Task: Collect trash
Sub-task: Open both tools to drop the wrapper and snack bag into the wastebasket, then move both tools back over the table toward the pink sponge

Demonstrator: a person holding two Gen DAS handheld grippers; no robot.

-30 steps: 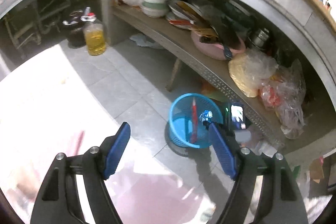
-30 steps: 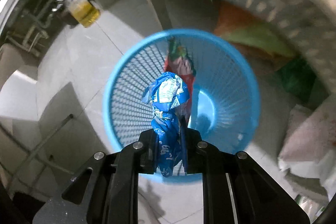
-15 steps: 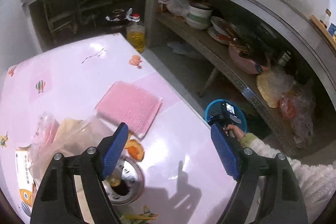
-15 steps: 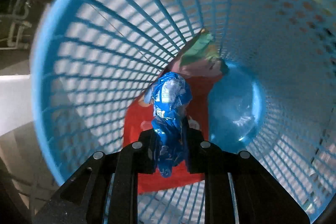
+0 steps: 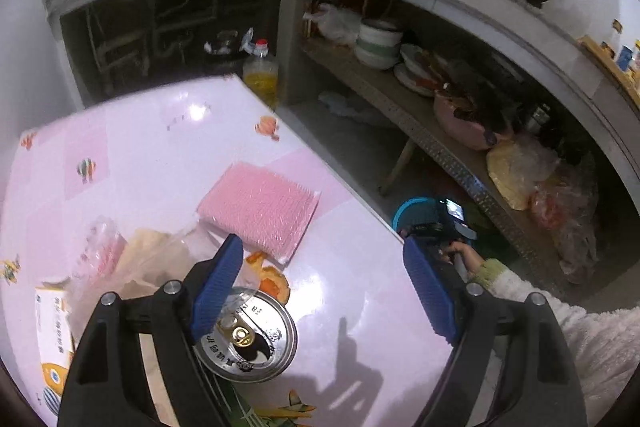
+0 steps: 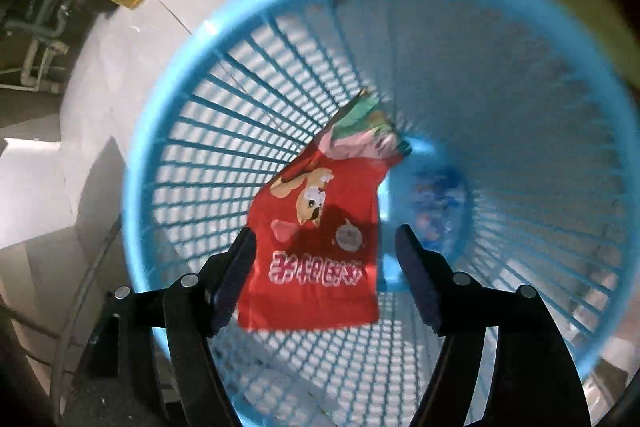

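Below opening right gripper (image 6: pixel 324 259) | blue wrapper (image 6: pixel 438 203) on basket (image 6: pixel 160 131) floor

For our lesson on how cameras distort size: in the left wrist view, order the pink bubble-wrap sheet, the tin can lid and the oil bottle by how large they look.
1. pink bubble-wrap sheet
2. tin can lid, partly behind a claw finger
3. oil bottle, far off, so its rank is only apparent
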